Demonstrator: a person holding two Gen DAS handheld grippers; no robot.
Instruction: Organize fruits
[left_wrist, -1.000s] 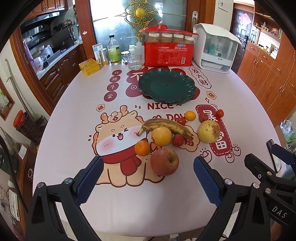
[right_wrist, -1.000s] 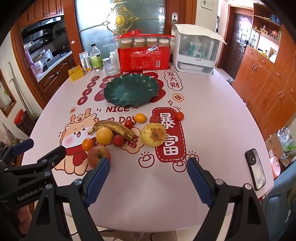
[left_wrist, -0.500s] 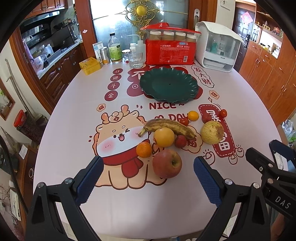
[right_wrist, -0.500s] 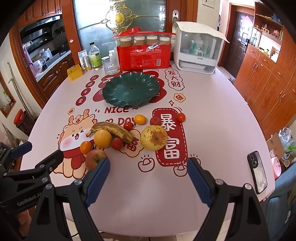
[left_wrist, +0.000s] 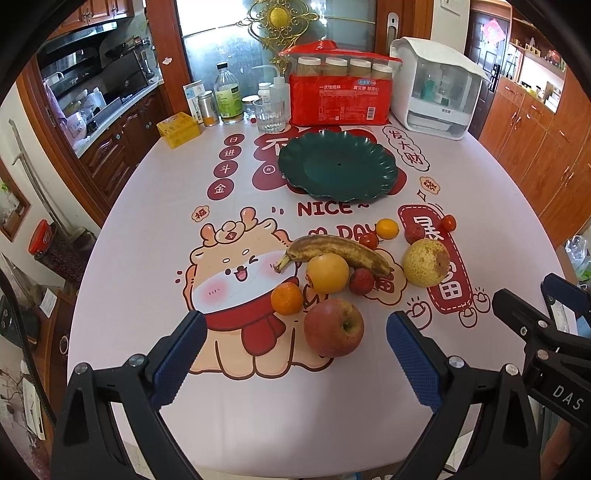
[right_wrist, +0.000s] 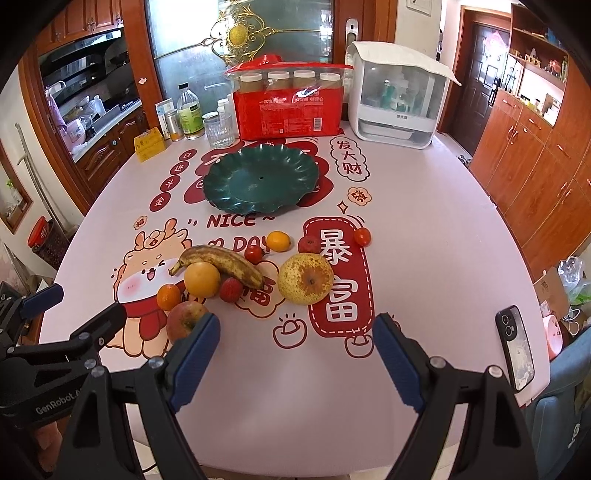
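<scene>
My left gripper (left_wrist: 295, 354) is spread wide and holds nothing, with the apple (left_wrist: 333, 327) just ahead between its fingers; my right gripper (right_wrist: 295, 354) is equally wide and holds nothing, low over the near table (right_wrist: 424, 236). The fruit lies clustered mid-table: banana (left_wrist: 340, 251) touching the orange (left_wrist: 327, 273), pear (right_wrist: 306, 278) to the right. The green plate (right_wrist: 258, 182) sits beyond them with nothing on it.

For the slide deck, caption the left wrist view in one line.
Open left hand-held gripper hovers before a red apple, with banana, pear and citrus waiting short of the empty green plate.
</scene>
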